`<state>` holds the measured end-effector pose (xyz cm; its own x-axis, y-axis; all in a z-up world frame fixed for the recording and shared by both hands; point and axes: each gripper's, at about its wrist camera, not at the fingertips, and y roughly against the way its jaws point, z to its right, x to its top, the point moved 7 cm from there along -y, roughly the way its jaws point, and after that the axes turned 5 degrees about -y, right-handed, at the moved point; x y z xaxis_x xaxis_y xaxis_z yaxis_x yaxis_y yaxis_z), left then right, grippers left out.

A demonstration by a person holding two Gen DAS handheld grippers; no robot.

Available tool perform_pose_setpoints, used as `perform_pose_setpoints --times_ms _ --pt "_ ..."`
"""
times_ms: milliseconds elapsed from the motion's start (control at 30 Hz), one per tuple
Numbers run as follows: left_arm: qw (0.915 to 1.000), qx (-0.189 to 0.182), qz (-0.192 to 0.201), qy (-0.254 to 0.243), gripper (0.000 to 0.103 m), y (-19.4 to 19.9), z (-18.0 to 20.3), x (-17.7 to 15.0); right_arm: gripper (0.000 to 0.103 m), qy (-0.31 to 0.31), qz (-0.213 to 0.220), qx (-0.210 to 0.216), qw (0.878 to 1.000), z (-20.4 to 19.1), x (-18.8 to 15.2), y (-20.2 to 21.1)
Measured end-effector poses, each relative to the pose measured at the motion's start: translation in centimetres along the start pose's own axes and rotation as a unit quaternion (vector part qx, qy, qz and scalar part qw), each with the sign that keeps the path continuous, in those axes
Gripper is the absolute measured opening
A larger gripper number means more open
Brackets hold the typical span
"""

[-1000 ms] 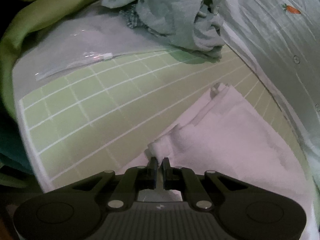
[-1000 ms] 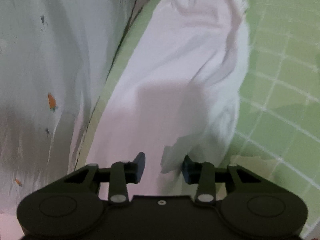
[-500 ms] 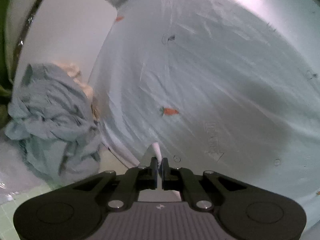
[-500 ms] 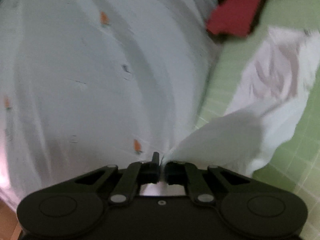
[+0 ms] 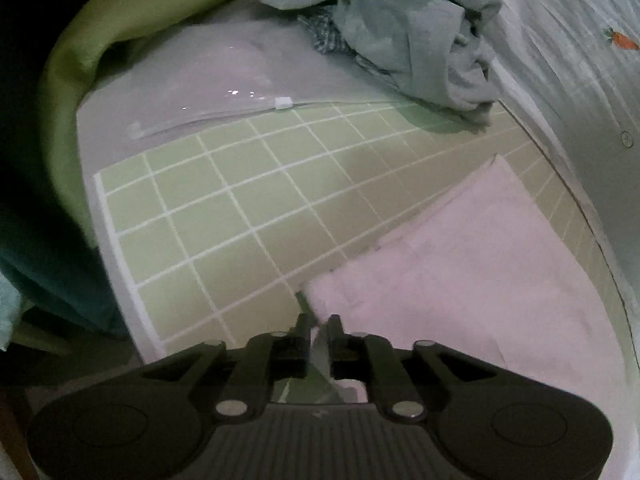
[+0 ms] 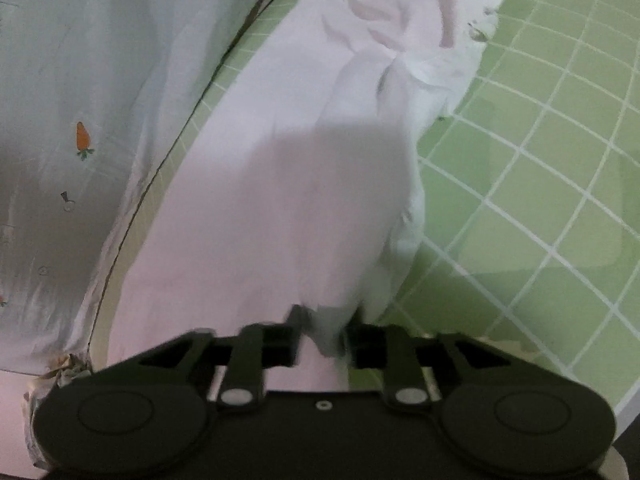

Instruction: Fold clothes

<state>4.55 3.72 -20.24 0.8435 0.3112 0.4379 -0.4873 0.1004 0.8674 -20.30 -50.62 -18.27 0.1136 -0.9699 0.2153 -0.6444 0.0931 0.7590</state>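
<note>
A white cloth lies folded on the green grid mat. Its near corner rests just ahead of my left gripper. That gripper's jaws are opening, with a narrow gap, and the pads do not press the corner. In the right wrist view the same white cloth stretches away in a long, rumpled band. My right gripper sits low at its near end. Its jaws are opening too, and a loose flap of the cloth hangs between them without being pinched.
A crumpled grey-blue clothes pile sits at the mat's far end beside a clear plastic bag. A pale carrot-print sheet borders the mat along the cloth's side. Green fabric and teal fabric hang at the left edge.
Half a second ago both grippers were shut on the white cloth and swung over the carrot-print sheet. Now they are back low over the mat, the cloth lies folded, and both jaws have parted.
</note>
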Motion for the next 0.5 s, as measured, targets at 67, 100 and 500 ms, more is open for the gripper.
perform_pose_setpoints --times_ms 67,100,500 --pt "1.0 0.008 -0.006 0.0 0.043 0.0 0.0 0.0 0.055 0.018 0.008 -0.005 1.0 -0.7 -0.1 0.5" --pt "0.9999 0.012 -0.007 -0.002 0.052 0.0 0.2 0.0 0.062 0.029 0.015 -0.014 0.999 -1.0 0.0 0.7" --pt "0.9985 0.023 -0.019 -0.045 0.075 -0.9 2.3 -1.3 0.086 0.099 0.03 -0.111 0.988 1.0 -1.3 1.7"
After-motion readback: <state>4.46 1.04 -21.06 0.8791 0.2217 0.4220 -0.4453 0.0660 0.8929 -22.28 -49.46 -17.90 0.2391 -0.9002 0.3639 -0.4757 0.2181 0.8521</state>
